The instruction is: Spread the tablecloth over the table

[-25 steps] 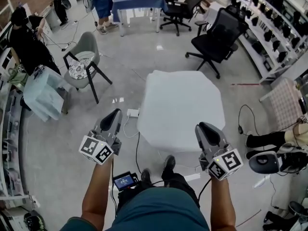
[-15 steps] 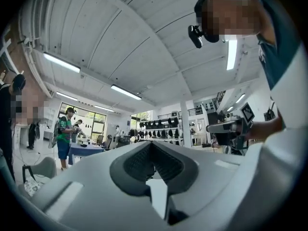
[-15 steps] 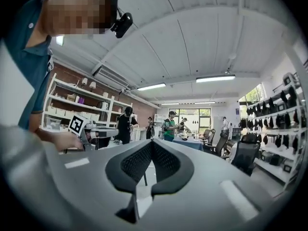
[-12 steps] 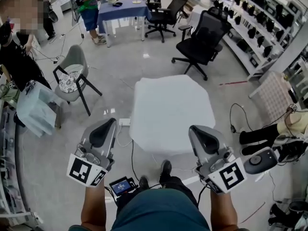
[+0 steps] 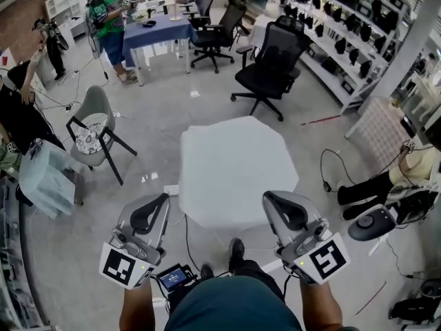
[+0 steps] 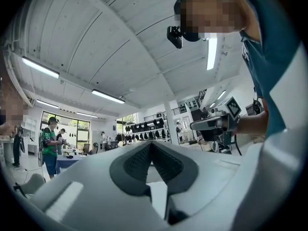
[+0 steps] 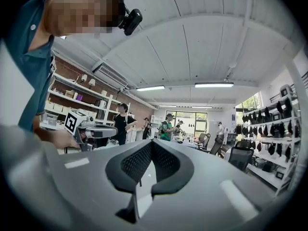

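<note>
Jaws of the left gripper and right gripper are pressed together on nothing, both held level just short of the near edge, likely because the white tablecloth already drapes the whole table it hides.

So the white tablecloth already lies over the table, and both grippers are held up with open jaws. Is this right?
Not quite: the jaws are shut. The left gripper view shows the left gripper with its pads together, and the right gripper view shows the same for the right gripper. The rest, about the tablecloth, holds.
</note>
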Tool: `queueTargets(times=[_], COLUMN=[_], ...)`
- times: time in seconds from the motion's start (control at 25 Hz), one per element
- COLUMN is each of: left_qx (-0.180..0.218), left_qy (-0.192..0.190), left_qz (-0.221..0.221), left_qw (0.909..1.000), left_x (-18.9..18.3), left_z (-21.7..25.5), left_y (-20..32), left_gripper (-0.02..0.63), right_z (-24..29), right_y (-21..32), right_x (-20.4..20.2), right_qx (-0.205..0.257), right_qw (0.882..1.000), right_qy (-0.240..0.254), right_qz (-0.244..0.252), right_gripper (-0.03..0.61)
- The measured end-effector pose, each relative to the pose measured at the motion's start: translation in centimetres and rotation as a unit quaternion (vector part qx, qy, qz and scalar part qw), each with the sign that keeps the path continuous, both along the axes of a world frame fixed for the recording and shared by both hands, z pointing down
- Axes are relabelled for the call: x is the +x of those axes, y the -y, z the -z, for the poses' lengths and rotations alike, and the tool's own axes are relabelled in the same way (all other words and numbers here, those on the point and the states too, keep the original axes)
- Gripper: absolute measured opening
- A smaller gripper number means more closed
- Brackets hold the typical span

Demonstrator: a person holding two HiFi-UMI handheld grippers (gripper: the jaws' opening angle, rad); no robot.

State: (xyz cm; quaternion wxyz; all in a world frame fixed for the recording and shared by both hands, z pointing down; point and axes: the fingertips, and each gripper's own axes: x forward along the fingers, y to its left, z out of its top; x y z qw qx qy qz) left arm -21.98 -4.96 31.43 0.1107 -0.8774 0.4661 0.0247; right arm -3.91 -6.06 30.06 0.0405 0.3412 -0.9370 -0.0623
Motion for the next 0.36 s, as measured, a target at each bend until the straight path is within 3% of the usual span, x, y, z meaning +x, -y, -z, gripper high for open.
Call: queueTargets(times=[0.36], left_qx=[0.002], left_qy=[-0.004], left_qz=[-0.004], left_qw=[1.0000], left_x=[-0.8], left_z=[-0.5], left_y=[-1.4], left_gripper=[0.000], right_z=[-0.7], right_y=[-1.3], right_x=[-0.4], right_qx=[-0.003], right_qw=[1.000], right_qy=[0.003], right_qz=[-0.010], right_gripper=[0.008])
